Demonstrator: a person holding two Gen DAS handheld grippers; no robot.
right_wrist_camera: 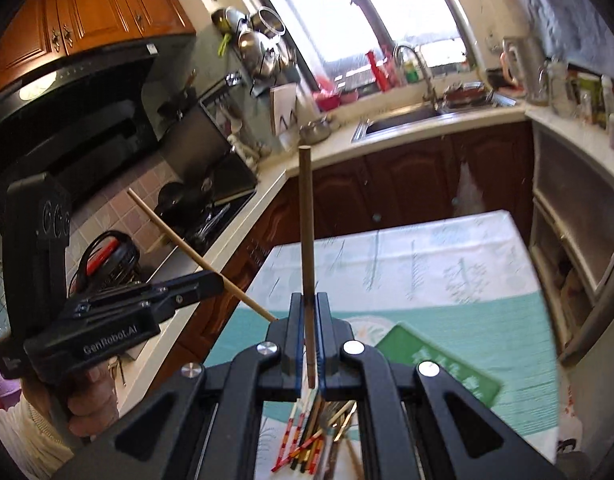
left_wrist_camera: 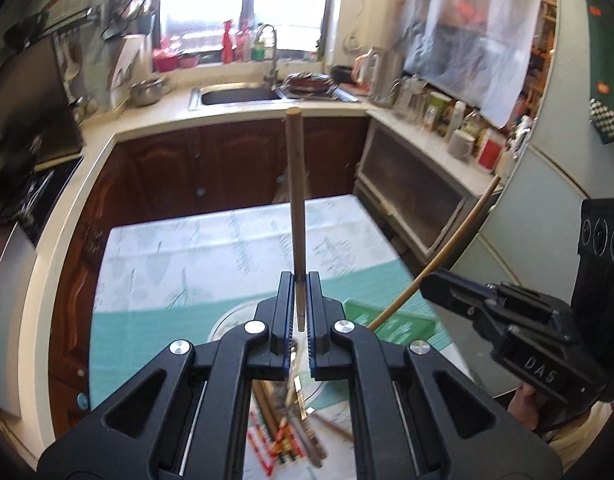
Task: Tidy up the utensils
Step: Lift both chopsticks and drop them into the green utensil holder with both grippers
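Observation:
My left gripper [left_wrist_camera: 301, 280] is shut on a light wooden chopstick [left_wrist_camera: 296, 184] that points forward, held above the table. My right gripper [right_wrist_camera: 309, 300] is shut on a darker wooden chopstick [right_wrist_camera: 307, 216], also raised. Each gripper shows in the other's view: the right gripper [left_wrist_camera: 431, 284] with its chopstick [left_wrist_camera: 451, 248] at the right, the left gripper [right_wrist_camera: 215, 280] with its chopstick [right_wrist_camera: 179, 246] at the left. A pile of mixed chopsticks and utensils [left_wrist_camera: 291, 428] lies on the table below, also in the right wrist view [right_wrist_camera: 315, 436].
The table [left_wrist_camera: 167, 264] has a white and teal patterned cloth. A green flat box [right_wrist_camera: 435, 360] and a round glass plate [left_wrist_camera: 235, 316] lie on it. Kitchen counters, a sink [left_wrist_camera: 239, 94] and a stove [right_wrist_camera: 203, 200] surround the table.

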